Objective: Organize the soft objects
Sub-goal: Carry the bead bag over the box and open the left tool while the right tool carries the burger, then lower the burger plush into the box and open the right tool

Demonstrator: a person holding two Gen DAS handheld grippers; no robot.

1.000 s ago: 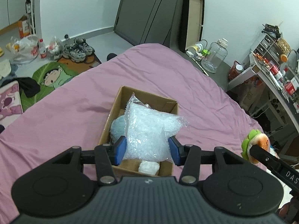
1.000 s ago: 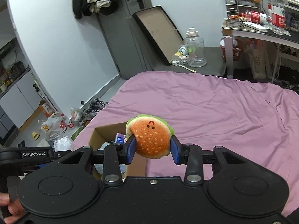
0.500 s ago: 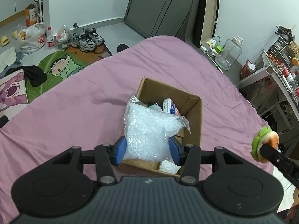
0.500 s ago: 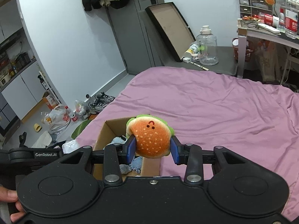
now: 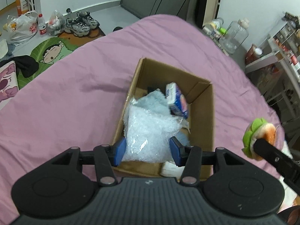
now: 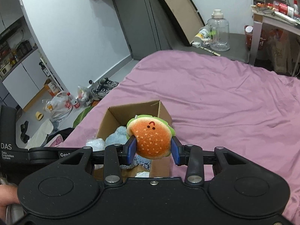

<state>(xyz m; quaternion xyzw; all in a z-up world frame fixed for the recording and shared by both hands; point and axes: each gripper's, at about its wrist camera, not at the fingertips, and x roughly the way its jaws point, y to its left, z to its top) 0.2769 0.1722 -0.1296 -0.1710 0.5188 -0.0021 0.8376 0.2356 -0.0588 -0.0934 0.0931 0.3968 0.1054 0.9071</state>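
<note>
My left gripper (image 5: 147,151) is shut on a clear bubble-wrap bag (image 5: 148,131) and holds it over the near left part of an open cardboard box (image 5: 202,112) on the pink bed. In the box lie a light blue plush (image 5: 155,103), a blue and white packet (image 5: 177,100) and a white soft thing (image 5: 171,169). My right gripper (image 6: 152,151) is shut on a plush hamburger (image 6: 151,137) just above the box's (image 6: 163,110) near right side. The hamburger also shows in the left wrist view (image 5: 260,136), right of the box.
The pink bedsheet (image 6: 225,103) spreads around the box. Off the bed's left lie shoes (image 5: 80,23), plastic bags (image 5: 22,28) and a green mat (image 5: 48,52). A large clear jug (image 6: 219,31) and a desk (image 6: 271,20) stand beyond the bed.
Both grippers have moved toward the box, which now appears larger and closer in both views. The bubble-wrap bag has come lower into the box. The hamburger has moved over the box edge.
</note>
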